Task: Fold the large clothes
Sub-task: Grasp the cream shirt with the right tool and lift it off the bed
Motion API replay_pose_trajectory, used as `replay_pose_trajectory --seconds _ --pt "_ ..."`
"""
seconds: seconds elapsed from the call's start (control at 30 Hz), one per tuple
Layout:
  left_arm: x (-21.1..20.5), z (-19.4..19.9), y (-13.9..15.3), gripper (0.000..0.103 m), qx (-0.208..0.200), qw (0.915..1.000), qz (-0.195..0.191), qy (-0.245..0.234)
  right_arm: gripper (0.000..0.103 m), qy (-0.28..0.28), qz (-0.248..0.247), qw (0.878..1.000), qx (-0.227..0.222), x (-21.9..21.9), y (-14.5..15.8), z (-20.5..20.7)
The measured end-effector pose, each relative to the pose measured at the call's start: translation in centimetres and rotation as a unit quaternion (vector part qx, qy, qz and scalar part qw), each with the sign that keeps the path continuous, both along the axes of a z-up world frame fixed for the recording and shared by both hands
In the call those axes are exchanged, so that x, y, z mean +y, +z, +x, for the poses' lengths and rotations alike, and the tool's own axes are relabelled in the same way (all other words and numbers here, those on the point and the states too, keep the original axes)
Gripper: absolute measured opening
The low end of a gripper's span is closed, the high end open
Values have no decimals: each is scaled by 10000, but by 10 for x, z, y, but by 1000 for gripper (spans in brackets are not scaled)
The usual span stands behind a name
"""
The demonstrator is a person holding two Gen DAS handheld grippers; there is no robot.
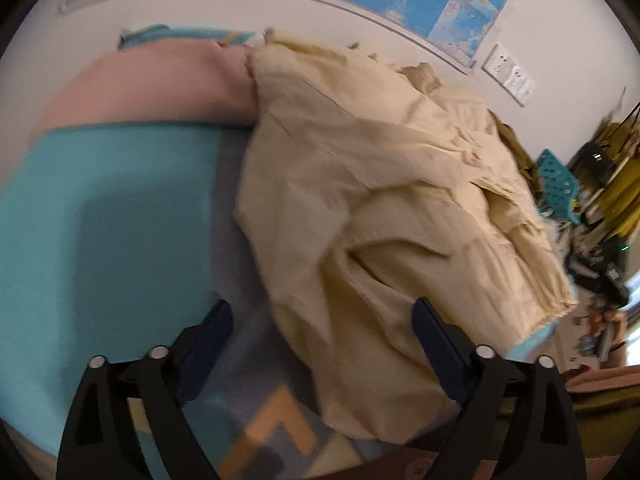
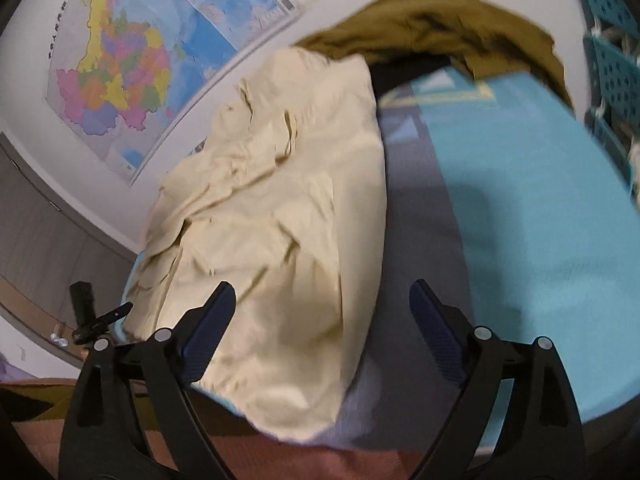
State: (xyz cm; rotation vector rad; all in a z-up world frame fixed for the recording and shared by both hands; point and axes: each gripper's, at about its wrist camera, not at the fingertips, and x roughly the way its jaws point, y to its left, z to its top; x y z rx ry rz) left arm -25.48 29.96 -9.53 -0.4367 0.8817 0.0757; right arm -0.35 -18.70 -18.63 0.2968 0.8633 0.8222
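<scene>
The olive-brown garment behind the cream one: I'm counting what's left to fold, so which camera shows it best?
The right wrist view: the olive-brown garment spreads wide behind the cream garment. The left wrist view shows only a sliver at the cream garment's far edge.

Turquoise patterned bed cover [image 1: 100,208], crumpled cream garment [image 1: 360,184], olive garment [image 2: 432,16]

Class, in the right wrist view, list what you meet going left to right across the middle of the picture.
Wall map → cream garment → grey strip of the bed cover → turquoise blanket.
</scene>
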Motion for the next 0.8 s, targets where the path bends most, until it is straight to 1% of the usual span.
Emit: replay_pose_trajectory --seconds 0.07,0.1,0.13,0.2,0.23,0.3,0.33,0.37,0.43,0.5,0.53,0.57,0.6,0.63,0.67,0.7,0.73,0.77,0.8 --pt "-7 1 -1 93 -93 9995 -218 -222 88 115 1 9999 75 3 -8 -4" --pt "-12 2 -2 96 -119 9988 -323 -361 89 161 21 9999 51 4 -10 -7" --pt "-17 5 -3 96 -138 9982 -353 -472 89 234 72 9997 2 5 -11 -9" --pt "-25 8 -4 96 -141 9980 -279 -544 89 430 164 9989 30 11 -13 -13" --pt "-28 9 -4 96 -159 9973 -356 -620 89 470 145 9988 -17 15 -13 -15" --pt "-30 12 -5 96 -258 9937 -761 -782 89 732 226 9971 -8 24 -15 -19" --pt "-32 15 -5 96 -272 9929 -818 -820 89 796 244 9965 -16 27 -15 -20" --pt "-34 17 -6 96 -264 9931 -773 -841 89 883 248 9958 -46 32 -16 -22" --pt "-36 22 -5 96 -260 9926 -823 -850 82 1027 326 9942 -31 39 -17 -23" --pt "-34 25 -4 96 -272 9914 -978 -822 71 1153 341 9927 7 46 -18 -23" --pt "-33 28 -5 96 -272 9908 -1092 -753 67 1177 417 9922 46 48 -19 -23" --pt "-31 27 -4 92 -284 9908 -1137 -681 59 1186 529 9914 138 49 -21 -21" --pt "-31 28 -4 75 -271 9916 -1113 -599 50 1178 605 9910 196 49 -23 -20" --pt "-30 29 -5 64 -201 9932 -1028 -502 46 1147 695 9906 265 48 -25 -18" --pt "-28 30 -6 54 -140 9948 -947 -347 39 1126 810 9897 348 46 -26 -16" --pt "-25 29 -6 49 -91 9946 -998 -259 39 1133 1034 9870 481 43 -30 -15" --pt "-23 28 -7 48 -61 9943 -1046 -184 39 1122 1087 9865 492 42 -30 -15" --pt "-22 27 -7 48 -62 9941 -1075 -148 41 1086 1062 9873 458 42 -30 -16" --pt "-22 26 -7 51 -71 9941 -1074 -129 52 1127 1116 9865 404 42 -29 -19"
